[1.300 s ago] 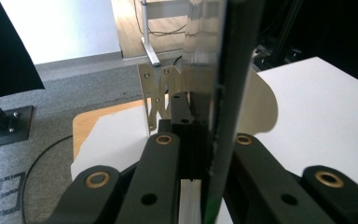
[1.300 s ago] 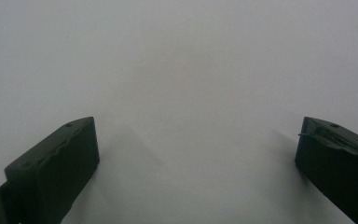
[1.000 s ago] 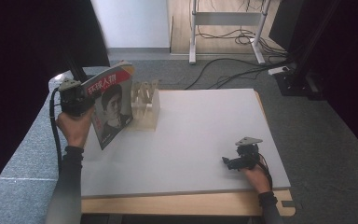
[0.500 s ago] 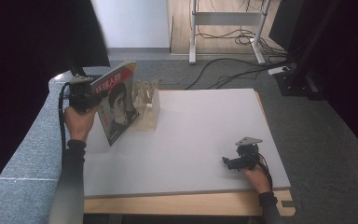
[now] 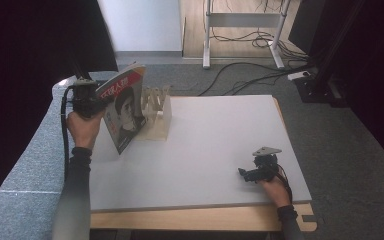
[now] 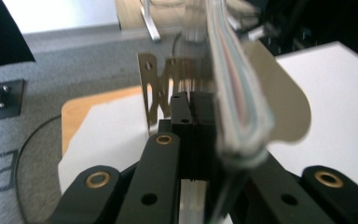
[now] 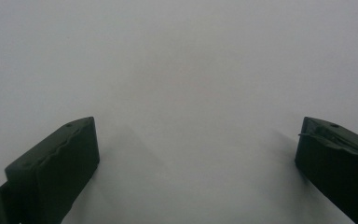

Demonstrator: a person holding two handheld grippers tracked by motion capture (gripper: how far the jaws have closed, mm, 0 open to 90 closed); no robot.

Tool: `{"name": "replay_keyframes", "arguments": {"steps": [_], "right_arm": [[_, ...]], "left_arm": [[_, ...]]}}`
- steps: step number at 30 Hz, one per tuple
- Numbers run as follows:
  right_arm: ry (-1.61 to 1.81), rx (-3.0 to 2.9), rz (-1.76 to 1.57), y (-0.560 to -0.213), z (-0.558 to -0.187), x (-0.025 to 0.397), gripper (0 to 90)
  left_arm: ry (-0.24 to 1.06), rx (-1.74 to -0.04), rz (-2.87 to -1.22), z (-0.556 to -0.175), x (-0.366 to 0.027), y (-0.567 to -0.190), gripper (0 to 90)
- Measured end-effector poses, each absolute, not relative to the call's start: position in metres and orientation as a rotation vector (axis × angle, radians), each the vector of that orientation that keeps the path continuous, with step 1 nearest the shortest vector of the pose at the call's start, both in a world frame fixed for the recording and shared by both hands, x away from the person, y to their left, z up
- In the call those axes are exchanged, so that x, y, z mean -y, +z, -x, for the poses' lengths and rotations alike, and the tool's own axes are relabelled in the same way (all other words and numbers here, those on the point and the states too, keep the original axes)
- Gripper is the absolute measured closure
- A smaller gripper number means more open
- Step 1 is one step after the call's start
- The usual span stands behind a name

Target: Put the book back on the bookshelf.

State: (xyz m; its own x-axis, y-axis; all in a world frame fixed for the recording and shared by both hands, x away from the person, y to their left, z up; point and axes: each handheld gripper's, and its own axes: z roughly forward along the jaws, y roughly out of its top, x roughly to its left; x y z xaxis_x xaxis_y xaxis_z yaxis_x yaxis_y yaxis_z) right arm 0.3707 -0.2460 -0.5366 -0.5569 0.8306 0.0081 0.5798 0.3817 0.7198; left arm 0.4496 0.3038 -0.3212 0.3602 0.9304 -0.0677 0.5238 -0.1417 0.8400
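Between the left gripper's jaws sat the edge of a magazine, the two black jaws pressed tight together on it in the left gripper view, with the stacked page edges bulging just to one side of them. Seen from above, that gripper was held up by the left hand over the tabletop's far left corner, and the magazine stood tilted on its lower edge, cover facing the near side, with a face and red lettering on it. Its lower corner reached down to the white surface near the left edge. Just behind the magazine, touching or nearly touching it, stood a light wooden rack with upright slats, close to the far edge; whether the magazine rested against it could not be told.

Near the tabletop's near right corner lay the right gripper, held low by the right hand, a grey three-cornered plate on top. Its jaws stood wide apart in the right gripper view, with nothing but bare white surface between them. Well apart from the magazine and rack, it pointed toward the left edge.
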Motion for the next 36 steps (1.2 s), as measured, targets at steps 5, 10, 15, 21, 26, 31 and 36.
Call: {"name": "replay_keyframes", "arguments": {"steps": [5, 10, 15, 21, 26, 31, 36], "right_arm": [[0.98, -2.293, -1.226, -0.537, -0.371, 0.246, 0.0], [0.98, -2.293, -1.228, -0.537, -0.371, 0.246, 0.0], [0.978, -2.293, -1.226, -0.536, -0.371, 0.246, 0.0], [0.978, -2.292, -1.223, -0.536, -0.371, 0.246, 0.0], [0.978, -2.292, -1.221, -0.536, -0.371, 0.246, 0.0], [0.977, -2.292, -1.222, -0.536, -0.371, 0.246, 0.0], [0.977, -2.291, -1.223, -0.536, -0.371, 0.246, 0.0]], "left_arm": [[0.662, -1.281, -1.761, -0.455, -0.301, -0.335, 86.5], [0.691, -1.317, -1.748, -0.455, -0.309, -0.34, 78.4], [0.676, -1.315, -1.751, -0.456, -0.315, -0.342, 64.9], [0.689, -1.288, -1.75, -0.451, -0.317, -0.344, 44.1], [0.698, -1.251, -1.767, -0.444, -0.316, -0.345, 29.7], [0.655, -1.24, -1.791, -0.437, -0.317, -0.347, 21.9], [0.662, -1.237, -1.813, -0.428, -0.319, -0.348, 14.8]]}}
